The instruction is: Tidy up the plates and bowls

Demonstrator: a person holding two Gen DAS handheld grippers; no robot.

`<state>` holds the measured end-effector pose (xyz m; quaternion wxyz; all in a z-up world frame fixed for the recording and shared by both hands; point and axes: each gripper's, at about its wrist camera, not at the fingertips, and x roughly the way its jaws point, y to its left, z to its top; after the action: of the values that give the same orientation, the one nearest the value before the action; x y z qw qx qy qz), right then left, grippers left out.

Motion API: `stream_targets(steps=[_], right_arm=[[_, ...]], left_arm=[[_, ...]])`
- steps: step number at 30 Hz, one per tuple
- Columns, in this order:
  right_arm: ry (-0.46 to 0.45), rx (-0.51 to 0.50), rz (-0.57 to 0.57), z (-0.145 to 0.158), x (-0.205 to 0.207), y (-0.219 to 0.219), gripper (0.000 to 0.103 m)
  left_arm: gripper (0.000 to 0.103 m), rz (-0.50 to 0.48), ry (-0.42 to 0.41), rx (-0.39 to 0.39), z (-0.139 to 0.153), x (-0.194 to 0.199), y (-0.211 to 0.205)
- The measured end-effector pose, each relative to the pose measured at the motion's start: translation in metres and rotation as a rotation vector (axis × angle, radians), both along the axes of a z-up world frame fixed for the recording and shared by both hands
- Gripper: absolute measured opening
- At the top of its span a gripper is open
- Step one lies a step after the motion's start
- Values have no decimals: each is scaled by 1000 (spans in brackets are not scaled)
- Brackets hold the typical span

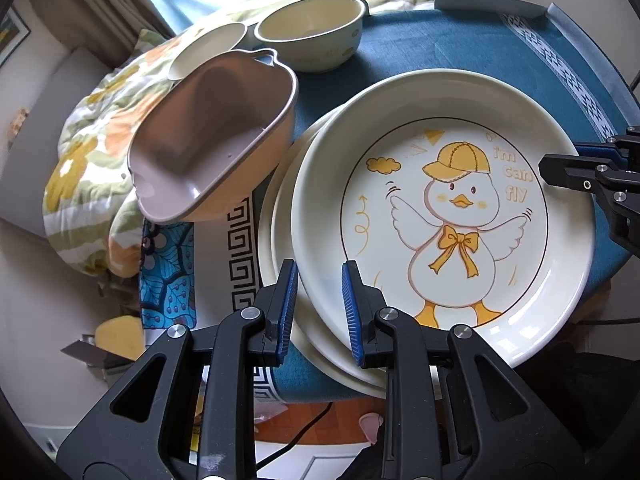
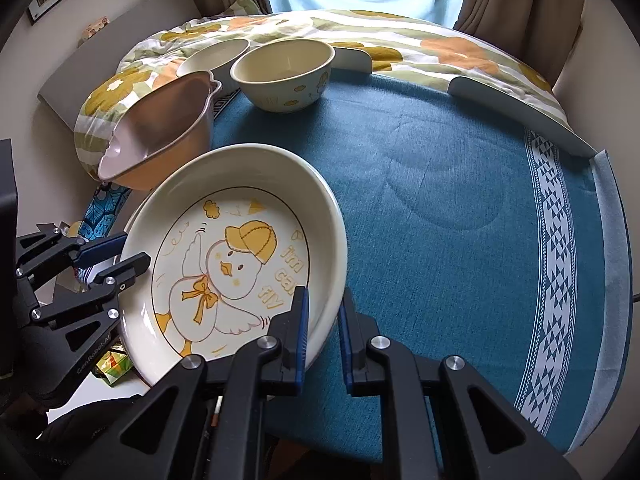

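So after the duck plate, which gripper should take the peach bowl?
Left, probably. The left gripper and right gripper each clamp the duck plate rim, but the peach bowl sits on the left gripper's side; the right would cross the plate.

The left wrist camera sits just behind the left gripper (image 1: 320,276), looking steeply down and close at the duck plate (image 1: 440,216) by the near left edge of the blue-clothed table (image 1: 420,52). The right wrist camera looks down past the right gripper (image 2: 324,300) from the plate's opposite side, taking in more cloth. Both views share the plate, the pink dish (image 1: 212,132), the cream bowl (image 1: 312,36) and the flowered quilt (image 1: 92,148) beyond the far edge; each catches the other gripper at its side.
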<state>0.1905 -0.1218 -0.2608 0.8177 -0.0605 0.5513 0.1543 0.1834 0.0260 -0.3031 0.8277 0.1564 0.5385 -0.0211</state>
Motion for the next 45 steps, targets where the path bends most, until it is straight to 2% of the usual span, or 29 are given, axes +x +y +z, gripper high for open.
stream_targets(steps=[10,21,24,27,28,29,30,31,32,33,34,35,37,39,41,43,45], right_arm=[[3,-4,-1,-3,-1,5,13],[8,-9,-6,-5,-1,7,13],[-31,24,-21,11,-1,4,13],[-86,92,-21,38,2,2,13],[-100,120,-9,47,4,2,13],[-113,147,1,55,5,3,13],[-127,179,8,63,8,5,13],[-143,214,13,71,12,6,13],[-153,240,15,77,16,9,25],[-155,260,14,82,21,11,59],[-154,275,11,85,27,14,84],[-165,294,13,89,33,17,103],[-174,288,22,93,43,24,103],[-120,242,64,91,57,37,103],[-87,222,100,83,68,47,103],[-80,197,124,73,80,59,103],[-27,169,142,56,96,73,103]], left_arm=[[20,2,-21,50,3,-7,2],[20,21,-4,-15,7,-6,9],[20,33,-26,-41,22,-5,17],[21,68,-75,-113,49,-3,35],[28,81,-101,-139,59,-3,42],[56,98,-129,-167,70,-3,50],[77,116,-154,-189,80,-2,58],[102,135,-190,-208,91,-2,67],[103,147,-233,-231,101,-3,75],[103,153,-255,-256,108,-3,82],[103,160,-252,-276,112,0,89],[103,178,-237,-290,113,4,97],[103,240,-213,-330,110,12,115],[103,302,-197,-390,105,16,133],[103,360,-175,-450,95,21,148],[103,416,-156,-480,83,26,159],[102,468,-127,-505,70,32,166]])
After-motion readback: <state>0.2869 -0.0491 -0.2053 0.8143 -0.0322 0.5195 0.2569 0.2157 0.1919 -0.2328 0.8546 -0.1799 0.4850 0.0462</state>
